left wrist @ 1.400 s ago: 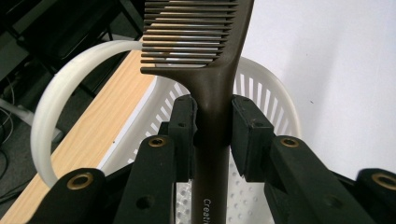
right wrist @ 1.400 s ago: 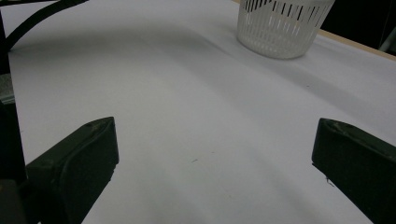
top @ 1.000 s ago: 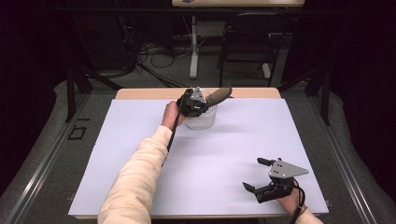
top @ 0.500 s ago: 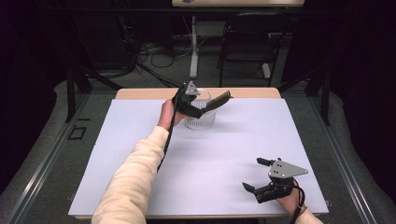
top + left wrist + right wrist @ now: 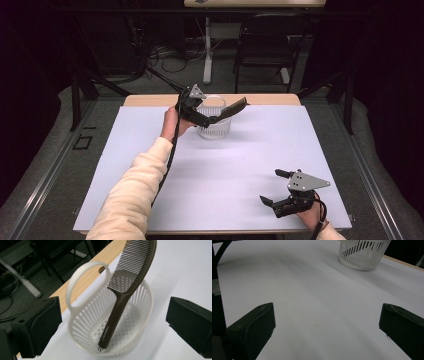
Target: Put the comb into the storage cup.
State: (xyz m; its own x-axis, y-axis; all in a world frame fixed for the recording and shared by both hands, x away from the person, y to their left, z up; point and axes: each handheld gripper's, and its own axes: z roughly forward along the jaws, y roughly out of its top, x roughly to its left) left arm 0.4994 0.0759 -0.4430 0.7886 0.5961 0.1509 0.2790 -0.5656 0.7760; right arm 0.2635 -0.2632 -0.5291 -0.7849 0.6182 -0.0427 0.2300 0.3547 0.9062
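Basket [image 5: 215,125] as the landmark: it is white, slotted, with a loop handle, and stands on the white sheet [image 5: 235,165] near the far table edge. Left of the basket, in the high view, a hand in a cream sleeve [image 5: 135,190] holds the left gripper [image 5: 212,120] just over the basket's near-left rim. In the left gripper view its 2 jaws stand spread wide, one on each side of the basket [image 5: 110,322], touching nothing. Between them the comb [image 5: 125,290] stands free in the basket: handle end down on the perforated floor, teeth end up, leaning over the far rim beside the loop handle. The comb is dark brown. Its handle bears small pale lettering running lengthwise; it is too blurred to read. In the high view the comb [image 5: 232,107] juts out up and to the right of the basket, past the gripper.

Well to the right of the basket and much nearer the person, the right gripper [image 5: 277,192] rests low on the sheet near the table's near edge. Its jaws are spread, with bare sheet between them in the right gripper view, and the basket [image 5: 363,253] stands far off at top right.
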